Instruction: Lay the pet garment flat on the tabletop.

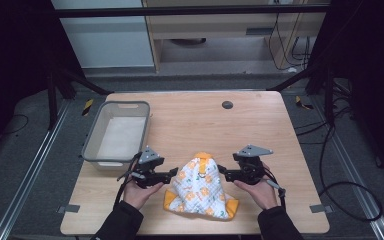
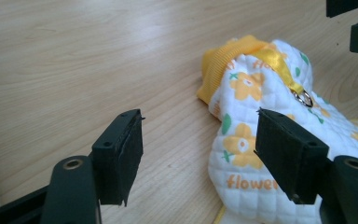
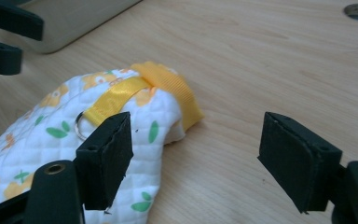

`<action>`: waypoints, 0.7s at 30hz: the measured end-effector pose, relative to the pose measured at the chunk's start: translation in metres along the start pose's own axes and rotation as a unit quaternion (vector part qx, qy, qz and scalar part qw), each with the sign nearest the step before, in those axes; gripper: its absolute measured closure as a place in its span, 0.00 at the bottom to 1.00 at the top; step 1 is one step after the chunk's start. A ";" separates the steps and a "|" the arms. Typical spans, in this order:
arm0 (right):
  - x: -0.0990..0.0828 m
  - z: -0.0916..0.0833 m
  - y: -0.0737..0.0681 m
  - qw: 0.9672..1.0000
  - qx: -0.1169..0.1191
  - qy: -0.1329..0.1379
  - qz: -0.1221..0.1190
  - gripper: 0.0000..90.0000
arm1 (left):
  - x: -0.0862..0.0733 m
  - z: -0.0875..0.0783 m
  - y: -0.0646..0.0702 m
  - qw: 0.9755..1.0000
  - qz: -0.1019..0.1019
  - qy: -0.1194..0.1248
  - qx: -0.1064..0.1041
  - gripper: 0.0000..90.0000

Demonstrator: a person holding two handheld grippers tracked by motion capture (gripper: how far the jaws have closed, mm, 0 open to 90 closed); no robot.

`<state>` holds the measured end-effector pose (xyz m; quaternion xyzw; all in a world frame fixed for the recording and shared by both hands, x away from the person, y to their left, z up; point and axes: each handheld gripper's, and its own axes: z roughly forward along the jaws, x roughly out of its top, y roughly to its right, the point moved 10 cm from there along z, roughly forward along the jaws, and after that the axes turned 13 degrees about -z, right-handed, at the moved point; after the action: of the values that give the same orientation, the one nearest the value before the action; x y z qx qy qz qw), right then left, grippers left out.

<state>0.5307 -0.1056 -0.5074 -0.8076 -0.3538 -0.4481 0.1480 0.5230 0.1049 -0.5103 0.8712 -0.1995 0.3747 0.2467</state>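
A white quilted baby garment with orange flowers and yellow trim lies bunched on the wooden table near its front edge. My left gripper sits just left of it, my right gripper just right, and both point inward at the upper part of the cloth. In the left gripper view the jaws stand open with the garment's edge ahead, near the right-hand jaw. In the right gripper view the jaws stand open too, with the garment by the left-hand jaw. A yellow ribbon holds a metal ring.
A grey plastic basket stands at the table's left, close behind the left hand. A dark round grommet sits in the tabletop near the far edge. Bare wood stretches behind the garment. Cables lie on the floor at the right.
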 end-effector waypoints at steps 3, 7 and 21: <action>-0.003 0.005 -0.005 1.000 0.007 -0.007 -0.008 0.31 | -0.007 0.010 0.003 1.000 0.007 -0.017 -0.001 0.36; -0.008 0.011 -0.010 1.000 0.022 -0.012 -0.002 0.34 | -0.012 0.019 0.005 1.000 0.010 -0.029 -0.002 0.37; -0.019 0.031 -0.032 0.997 0.068 -0.038 -0.010 0.47 | -0.028 0.032 0.014 0.996 0.007 -0.071 -0.044 0.58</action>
<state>0.5207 -0.0737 -0.5424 -0.8087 -0.3967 -0.3931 0.1845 0.5156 0.0796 -0.5463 0.8826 -0.2389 0.3044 0.2669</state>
